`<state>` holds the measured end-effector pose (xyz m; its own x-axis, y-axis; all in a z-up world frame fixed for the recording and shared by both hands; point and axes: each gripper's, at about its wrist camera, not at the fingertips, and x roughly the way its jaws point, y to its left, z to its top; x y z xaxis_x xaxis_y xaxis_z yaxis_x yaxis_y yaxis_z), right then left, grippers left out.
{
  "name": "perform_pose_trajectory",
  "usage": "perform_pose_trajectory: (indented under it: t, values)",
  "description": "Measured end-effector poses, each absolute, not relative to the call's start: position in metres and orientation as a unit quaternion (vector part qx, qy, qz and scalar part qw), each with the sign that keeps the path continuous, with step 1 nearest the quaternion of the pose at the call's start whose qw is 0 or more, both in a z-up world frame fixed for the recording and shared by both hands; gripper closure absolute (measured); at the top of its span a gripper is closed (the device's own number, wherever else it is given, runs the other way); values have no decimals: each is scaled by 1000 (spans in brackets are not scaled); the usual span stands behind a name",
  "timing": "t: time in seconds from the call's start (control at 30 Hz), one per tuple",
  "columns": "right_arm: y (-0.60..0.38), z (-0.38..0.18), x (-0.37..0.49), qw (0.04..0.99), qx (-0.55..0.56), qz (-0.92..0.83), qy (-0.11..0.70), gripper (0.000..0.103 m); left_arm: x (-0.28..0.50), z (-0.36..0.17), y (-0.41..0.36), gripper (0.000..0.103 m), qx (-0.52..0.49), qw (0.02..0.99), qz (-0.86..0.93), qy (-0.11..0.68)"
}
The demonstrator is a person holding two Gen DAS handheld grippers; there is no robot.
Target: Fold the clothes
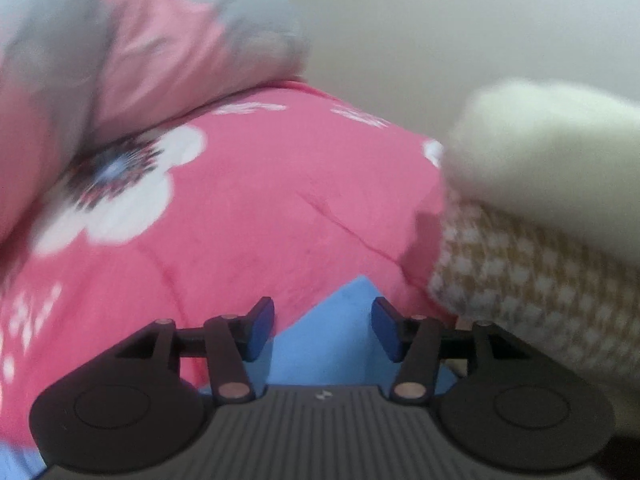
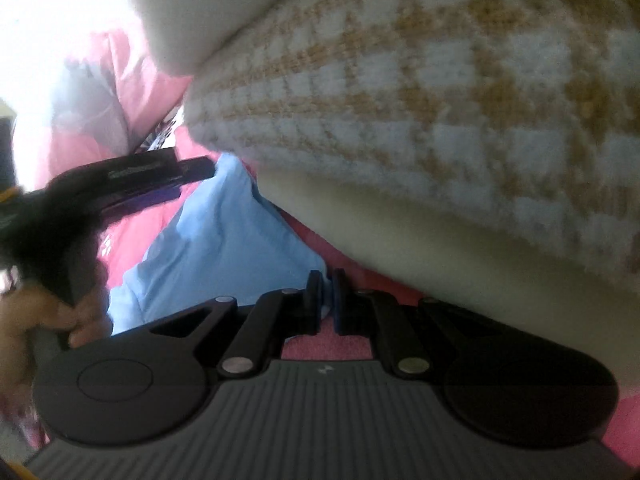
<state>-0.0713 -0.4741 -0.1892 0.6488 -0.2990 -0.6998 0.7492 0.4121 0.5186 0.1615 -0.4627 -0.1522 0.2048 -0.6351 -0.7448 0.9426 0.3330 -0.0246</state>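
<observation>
- Right now the left gripper [image 1: 323, 330] has its jaws apart, nothing pinched; the blue pads [image 1: 262, 330] sit either side of a point of the light blue garment [image 1: 332, 344], not touching it.
- Right gripper [image 2: 326, 300] has its jaws together, clamped on an edge of the same light blue garment [image 2: 224, 240].
- Landmark is the garment: it lies on a pink floral bedspread [image 1: 248, 208], which runs out behind it and to both sides.
- Just right of the garment is a tan-and-white houndstooth knit [image 1: 540, 280] with a plain cream fabric [image 1: 552, 152] on top; in the right wrist view that knit [image 2: 440, 92] overhangs the right gripper closely.
- Left-behind the garment is a bunched pink and grey quilt [image 1: 140, 48] resting on the bedspread.
- In the right wrist view the left gripper [image 2: 132, 184] shows left of the garment, with the hand [image 2: 48, 320] holding it below.
- Behind everything is a plain pale wall [image 1: 460, 32]. Both views are motion-blurred.
</observation>
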Motion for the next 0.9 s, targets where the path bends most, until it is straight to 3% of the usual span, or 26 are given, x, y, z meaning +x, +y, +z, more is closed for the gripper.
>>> perform_pose_trajectory:
  t: [0.4,0.53,0.63,0.9]
  values:
    - [-475,-191,-70,807,428,-311,264,100,167,-169,-483,57,226,719,-559,346]
    - [-475,-191,-70,808,426,-310,262,100,162,-169,-481,79,217,722,-561,341]
    - [-475,-190,-75,809,430,-309,257,99,159,-167,-478,89,207,730,-559,334]
    - [-473,-187,-76,815,424,-306,250,99,154,-152,-469,98,183,745,-553,326]
